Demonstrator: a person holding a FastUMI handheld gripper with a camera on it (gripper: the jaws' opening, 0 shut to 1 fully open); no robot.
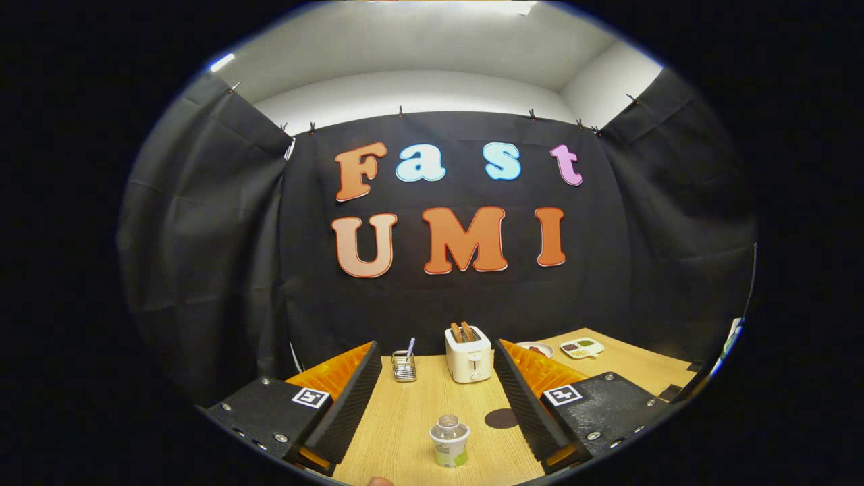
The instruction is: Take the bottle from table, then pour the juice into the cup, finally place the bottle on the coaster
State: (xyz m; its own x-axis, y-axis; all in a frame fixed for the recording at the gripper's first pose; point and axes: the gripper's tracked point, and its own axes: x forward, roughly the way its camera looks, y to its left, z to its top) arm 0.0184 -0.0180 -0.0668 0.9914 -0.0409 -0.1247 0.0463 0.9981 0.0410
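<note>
A small clear bottle with a white and green label stands upright on the wooden table. It is below and between my two fingers, closer to their bases than to their tips, and neither finger touches it. My gripper is open wide, its ribbed black pads far apart with nothing held. A dark round coaster lies flat on the table just right of the bottle, beside the right finger. A small tan rounded shape peeks in nearest to me; I cannot tell what it is.
A white toaster with toast in its slots stands beyond the fingertips at the back of the table. Left of it is a wire basket holding a utensil. At the back right lie a small plate and a divided dish.
</note>
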